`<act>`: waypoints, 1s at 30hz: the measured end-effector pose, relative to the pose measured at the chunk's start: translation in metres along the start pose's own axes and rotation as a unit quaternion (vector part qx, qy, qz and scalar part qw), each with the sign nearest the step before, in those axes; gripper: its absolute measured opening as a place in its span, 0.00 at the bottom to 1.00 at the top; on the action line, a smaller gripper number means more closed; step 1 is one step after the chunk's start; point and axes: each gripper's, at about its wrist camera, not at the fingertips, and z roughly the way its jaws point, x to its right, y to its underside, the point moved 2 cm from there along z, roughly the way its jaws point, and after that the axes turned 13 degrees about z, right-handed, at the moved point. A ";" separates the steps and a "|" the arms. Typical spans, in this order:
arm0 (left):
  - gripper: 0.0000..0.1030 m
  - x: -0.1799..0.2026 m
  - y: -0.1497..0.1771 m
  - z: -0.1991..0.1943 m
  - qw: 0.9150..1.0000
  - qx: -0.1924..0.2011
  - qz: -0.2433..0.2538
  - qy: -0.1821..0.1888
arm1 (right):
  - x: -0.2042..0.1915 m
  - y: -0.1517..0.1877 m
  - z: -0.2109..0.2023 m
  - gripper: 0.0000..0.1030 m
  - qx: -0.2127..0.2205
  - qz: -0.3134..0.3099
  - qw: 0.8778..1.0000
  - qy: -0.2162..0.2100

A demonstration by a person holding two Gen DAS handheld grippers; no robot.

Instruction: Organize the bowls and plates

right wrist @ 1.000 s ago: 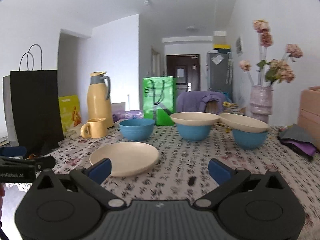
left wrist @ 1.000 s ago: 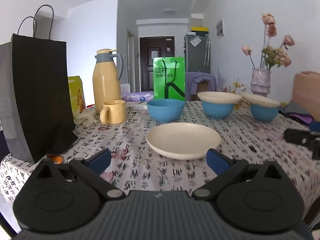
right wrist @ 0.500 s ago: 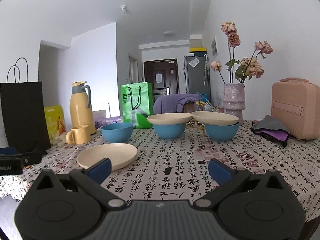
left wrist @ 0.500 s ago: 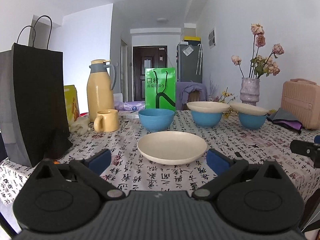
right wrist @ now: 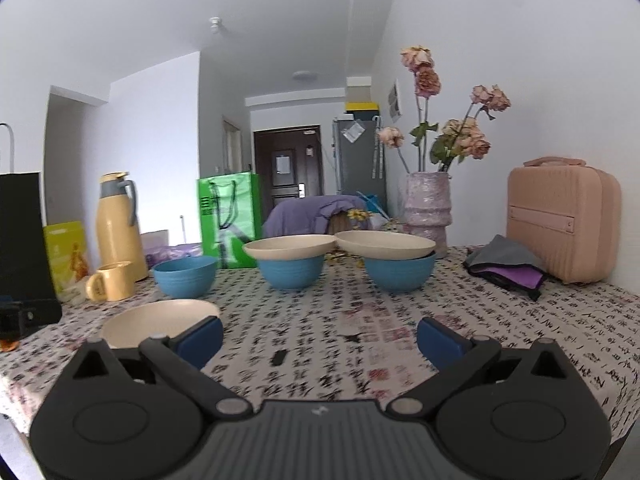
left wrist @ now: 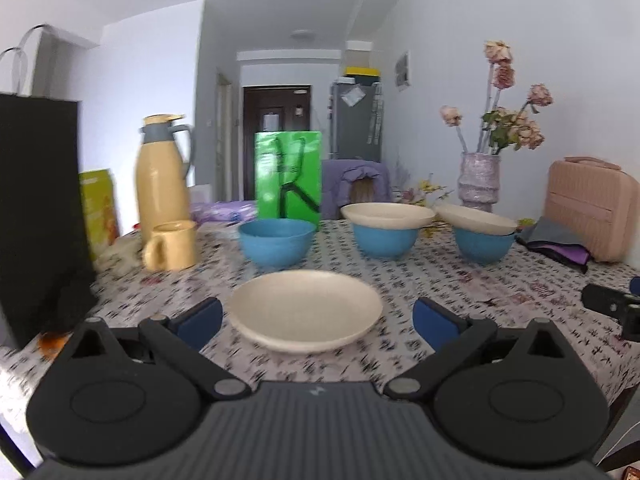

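Desk (left wrist: 460,280) under a cloth printed with black characters carries all the crockery. The lone cream plate (left wrist: 305,310) lies flat near its front edge and serves as the landmark. The left gripper (left wrist: 316,316) hovers just in front of this plate with its blue-padded jaws spread wide, one on either side of the plate and holding nothing. The right gripper (right wrist: 320,340) hangs to the right of the plate, jaws equally wide apart and empty, over bare cloth.

Behind the plate stands an uncovered blue bowl (left wrist: 276,242). Further right of that, behind the plate, a second blue bowl (left wrist: 385,242) has a cream plate (left wrist: 387,216) resting on its rim, and a third blue bowl (left wrist: 484,246) carries another cream plate (left wrist: 474,219), slightly tilted. The rims of these two raised plates look close or touching; I cannot tell which.

Left of the lone plate and behind it sit a yellow mug (left wrist: 172,246) and a yellow thermos (left wrist: 162,176).
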 end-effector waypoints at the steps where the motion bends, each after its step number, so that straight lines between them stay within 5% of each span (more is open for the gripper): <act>1: 1.00 0.003 -0.003 0.006 1.000 0.004 0.004 0.006 | 0.002 -0.003 0.006 1.00 0.000 0.000 1.000 0.003; 11: 1.00 0.016 -0.047 0.089 0.999 0.009 0.038 0.028 | 0.010 -0.032 0.070 1.00 -0.007 0.010 1.000 -0.011; 30: 1.00 0.066 -0.110 0.239 0.996 -0.042 0.002 0.074 | 0.078 -0.101 0.213 0.93 -0.018 0.051 0.999 -0.001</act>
